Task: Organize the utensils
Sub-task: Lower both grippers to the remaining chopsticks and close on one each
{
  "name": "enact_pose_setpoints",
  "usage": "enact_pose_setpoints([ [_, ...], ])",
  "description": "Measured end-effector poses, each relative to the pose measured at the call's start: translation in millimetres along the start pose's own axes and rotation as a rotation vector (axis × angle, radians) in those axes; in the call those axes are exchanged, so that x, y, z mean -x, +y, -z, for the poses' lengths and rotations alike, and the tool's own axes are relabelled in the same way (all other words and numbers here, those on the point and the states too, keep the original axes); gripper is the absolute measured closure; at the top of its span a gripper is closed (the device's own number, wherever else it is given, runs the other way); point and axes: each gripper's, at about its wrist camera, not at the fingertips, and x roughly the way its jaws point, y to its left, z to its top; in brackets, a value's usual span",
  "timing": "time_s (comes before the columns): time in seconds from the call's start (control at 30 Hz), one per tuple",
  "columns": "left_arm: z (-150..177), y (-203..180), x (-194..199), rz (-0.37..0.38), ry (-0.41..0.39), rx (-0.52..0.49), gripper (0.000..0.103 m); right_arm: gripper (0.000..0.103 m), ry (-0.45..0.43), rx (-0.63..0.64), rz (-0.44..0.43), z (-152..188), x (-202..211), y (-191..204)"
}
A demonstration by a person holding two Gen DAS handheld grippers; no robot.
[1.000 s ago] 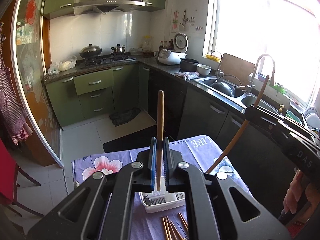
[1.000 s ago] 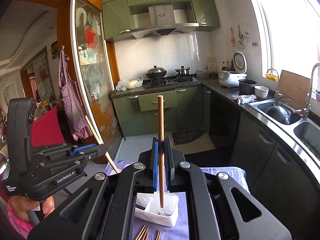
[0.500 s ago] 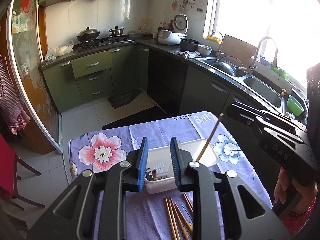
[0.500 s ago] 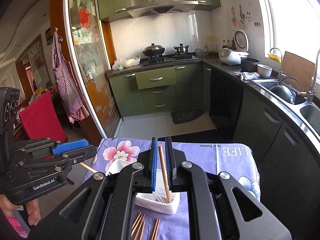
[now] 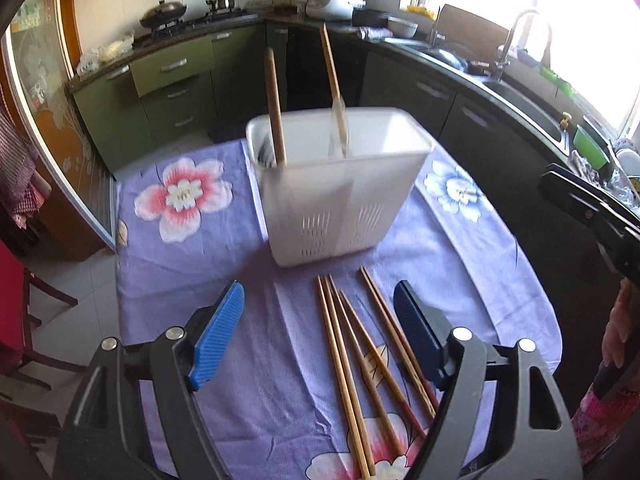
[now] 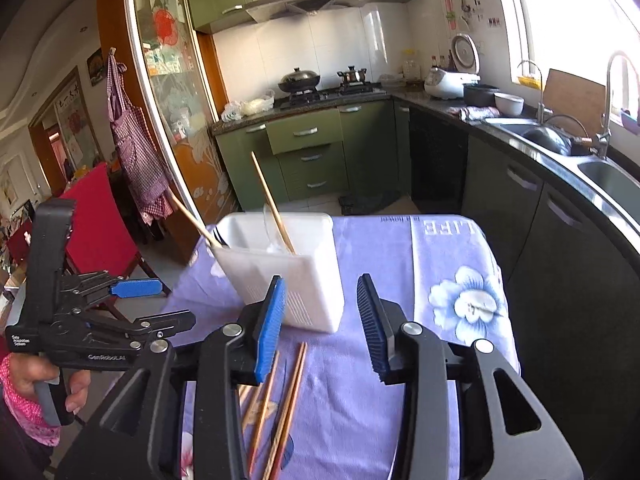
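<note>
A white utensil holder (image 5: pixel 340 184) stands on the purple flowered tablecloth (image 5: pixel 180 240). Two wooden chopsticks stand in it: one (image 5: pixel 274 108) at its left, one (image 5: pixel 332 68) near its middle. Several more chopsticks (image 5: pixel 360 352) lie flat on the cloth in front of it. My left gripper (image 5: pixel 316 332) is open and empty, low over the lying chopsticks. My right gripper (image 6: pixel 320 320) is open and empty, just in front of the holder (image 6: pixel 296 280). The left gripper also shows in the right wrist view (image 6: pixel 136 300).
The table's edges fall off to a tiled floor (image 5: pixel 72 320) on the left. A red chair (image 6: pixel 96 220) stands left of the table. Dark kitchen cabinets and a sink (image 6: pixel 600 168) run along the right. A stove with pots (image 6: pixel 320 84) is at the back.
Both grippers let go of their chopsticks, which now stand in the holder. Both opened wide and dropped low, toward the chopsticks lying on the cloth.
</note>
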Motion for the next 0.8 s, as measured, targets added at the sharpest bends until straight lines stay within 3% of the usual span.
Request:
enact_pose_setpoints([
  [0.1, 16, 6, -42, 0.016, 0.116, 0.038, 0.063, 0.065, 0.043, -0.037, 0.015, 34, -4, -16],
  [0.37, 25, 7, -87, -0.021, 0.193, 0.065, 0.065, 0.065, 0.098, -0.130, 0.031, 80, -4, -51],
  [0.57, 23, -2, -98, -0.019, 0.220, 0.048, 0.065, 0.065, 0.113, -0.145, 0.018, 85, -11, -55],
  [0.7, 24, -5, -107, -0.037, 0.242, 0.045, 0.078, 0.065, 0.119, -0.141, 0.003, 83, -14, -50],
  [0.8, 26, -5, -111, -0.044, 0.252, 0.044, 0.078, 0.065, 0.118, -0.143, -0.004, 80, -15, -48],
])
